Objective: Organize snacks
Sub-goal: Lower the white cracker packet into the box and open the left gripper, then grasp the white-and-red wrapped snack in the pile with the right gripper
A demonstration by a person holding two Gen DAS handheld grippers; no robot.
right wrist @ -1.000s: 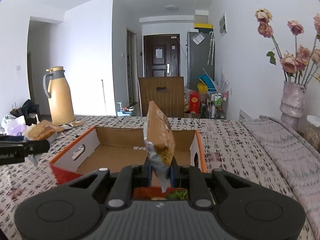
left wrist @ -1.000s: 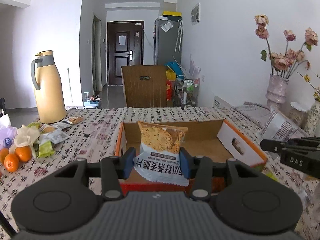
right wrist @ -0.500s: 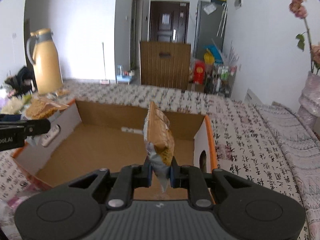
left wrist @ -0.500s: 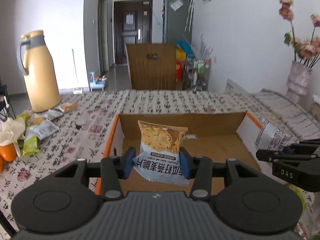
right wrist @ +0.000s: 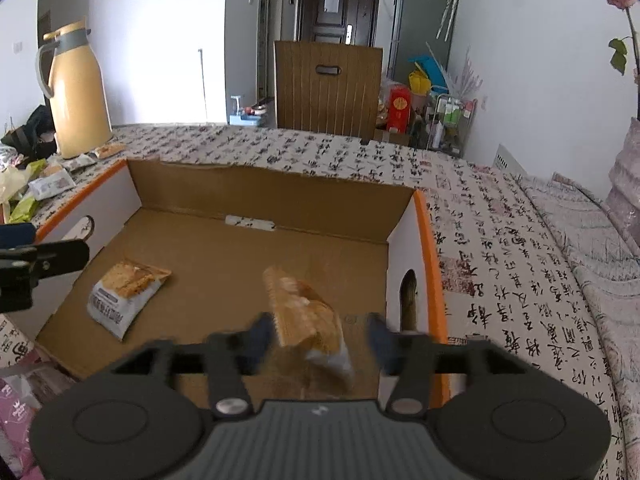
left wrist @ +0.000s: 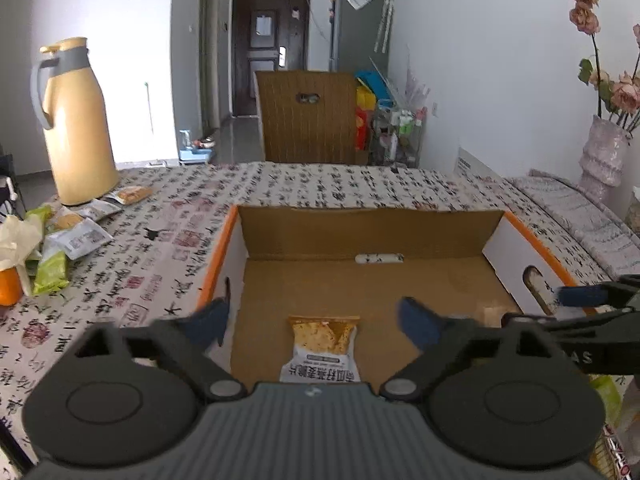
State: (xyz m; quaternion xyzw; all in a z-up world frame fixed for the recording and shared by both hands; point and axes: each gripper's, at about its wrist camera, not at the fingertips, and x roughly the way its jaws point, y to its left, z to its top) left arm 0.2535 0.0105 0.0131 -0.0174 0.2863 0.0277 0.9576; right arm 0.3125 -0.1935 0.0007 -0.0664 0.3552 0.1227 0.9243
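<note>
Both grippers release at once: the left gripper, which pinched a crisp packet half a second ago, now has its blue pads spread wide and opening, nothing pressed between them. That packet lies flat on the floor of the cardboard box, near its front edge. The right gripper is opening too; its fingers, clamped on a second packet a moment earlier, stand apart, and that packet, motion-blurred, sits loose between them over the box floor, close to the right wall. From the right wrist view, the box holds these 2 packets only, the first lying at left. Outside it, more snack packets lie scattered on the patterned tablecloth beside a yellow thermos jug.
</note>
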